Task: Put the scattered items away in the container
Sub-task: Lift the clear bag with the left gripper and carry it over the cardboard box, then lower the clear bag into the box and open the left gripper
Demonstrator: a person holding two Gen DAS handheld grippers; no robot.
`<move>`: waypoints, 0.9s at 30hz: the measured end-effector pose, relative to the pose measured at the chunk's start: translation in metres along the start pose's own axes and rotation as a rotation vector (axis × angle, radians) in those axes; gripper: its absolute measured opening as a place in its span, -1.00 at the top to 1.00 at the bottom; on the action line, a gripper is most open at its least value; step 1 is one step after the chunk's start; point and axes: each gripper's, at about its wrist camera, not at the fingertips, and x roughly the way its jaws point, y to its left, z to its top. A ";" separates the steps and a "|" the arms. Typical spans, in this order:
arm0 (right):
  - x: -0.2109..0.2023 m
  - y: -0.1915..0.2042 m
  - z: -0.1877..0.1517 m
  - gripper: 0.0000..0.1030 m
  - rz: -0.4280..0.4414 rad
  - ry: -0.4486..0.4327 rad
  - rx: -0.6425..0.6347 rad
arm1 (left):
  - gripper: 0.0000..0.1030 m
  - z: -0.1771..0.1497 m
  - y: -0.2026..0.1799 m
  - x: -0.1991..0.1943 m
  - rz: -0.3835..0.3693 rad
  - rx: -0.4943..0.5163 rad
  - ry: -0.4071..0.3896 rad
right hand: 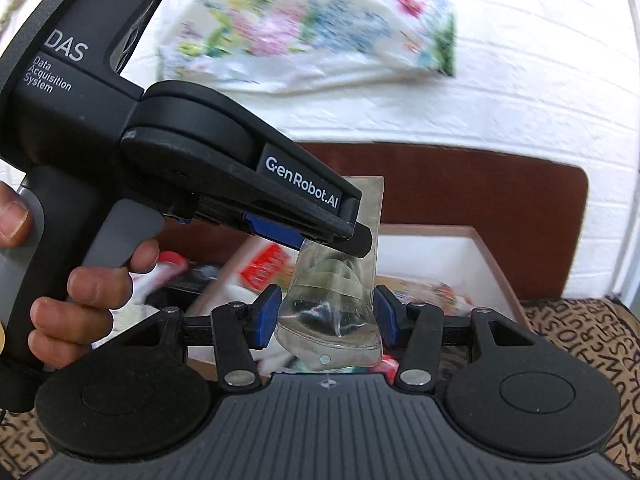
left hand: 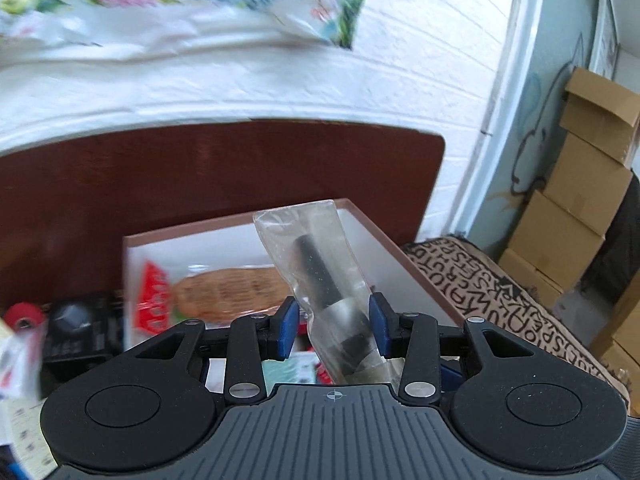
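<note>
**Colours on show**

The clear bag [left hand: 316, 264] showed a black and silver part. The box [left hand: 384, 240] was white inside with a brown rim. The cloth [left hand: 500, 300] was tan with black letters; the grippers' pads [left hand: 286, 330] were blue.
</note>
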 end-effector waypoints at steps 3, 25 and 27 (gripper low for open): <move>0.013 -0.016 -0.004 -0.08 -0.021 0.027 0.016 | 0.26 0.002 -0.002 0.028 -0.024 -0.004 0.032; 0.045 -0.039 -0.028 -0.85 -0.090 0.083 0.050 | -1.00 -0.017 0.007 0.072 0.020 -0.001 0.093; 0.041 -0.035 -0.028 -0.90 -0.086 0.077 0.049 | -1.00 -0.022 0.007 0.064 0.044 0.005 0.082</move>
